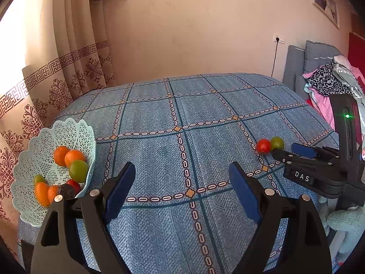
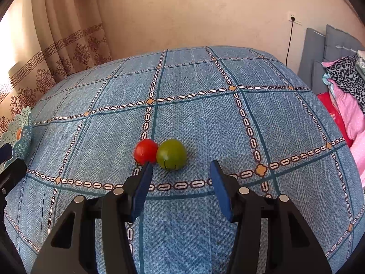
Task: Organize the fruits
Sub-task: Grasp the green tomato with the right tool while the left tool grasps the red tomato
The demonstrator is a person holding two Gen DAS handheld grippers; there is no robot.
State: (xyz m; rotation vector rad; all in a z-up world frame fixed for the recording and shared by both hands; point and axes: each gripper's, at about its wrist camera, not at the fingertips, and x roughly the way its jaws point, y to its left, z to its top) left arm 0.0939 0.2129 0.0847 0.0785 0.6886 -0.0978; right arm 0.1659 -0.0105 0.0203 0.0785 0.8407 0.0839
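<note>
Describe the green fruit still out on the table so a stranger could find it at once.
Start from the blue checked tablecloth; just ahead of the open right gripper two small round fruits touch. The green fruit is the right-hand, larger one, beside the red fruit.

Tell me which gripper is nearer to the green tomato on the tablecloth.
Right. The right gripper sits just short of the green tomato, jaws open toward it. The left gripper is well off to that tomato's left, near the fruit basket.

On the tablecloth [image 2: 182, 118] — 1 red fruit [image 2: 146, 151]; 1 green fruit [image 2: 171, 154]; 1 basket [image 1: 45, 137]; 2 grippers.
</note>
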